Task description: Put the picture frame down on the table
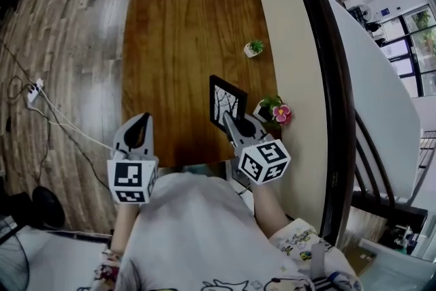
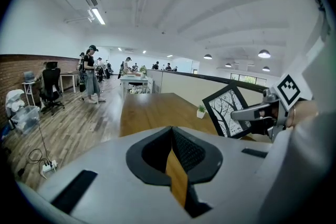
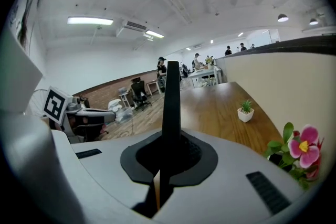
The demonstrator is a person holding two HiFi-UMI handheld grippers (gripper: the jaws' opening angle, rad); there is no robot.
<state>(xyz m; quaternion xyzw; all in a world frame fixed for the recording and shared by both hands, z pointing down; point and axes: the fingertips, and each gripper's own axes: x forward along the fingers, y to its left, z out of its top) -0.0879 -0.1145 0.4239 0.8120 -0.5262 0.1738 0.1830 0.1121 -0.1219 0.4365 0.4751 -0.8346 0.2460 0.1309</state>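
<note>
Your right gripper [image 1: 230, 120] tilts down over the worktop's [image 1: 184, 44] near right end, fingers clenched on the upright picture frame [image 1: 225, 100]. Your left gripper [image 1: 141, 120] hovers near-left, fingers together, empty. The frame's bottom edge is hidden behind your right gripper.

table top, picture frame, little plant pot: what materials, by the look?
Table: wood or wood veneer, warm brown with visible grain and a slight sheen.
Picture frame: plain black border, matte; wood or plastic, cannot tell. It holds a black-and-white tree print.
Small pot: white and smooth, likely ceramic or plastic.
</note>
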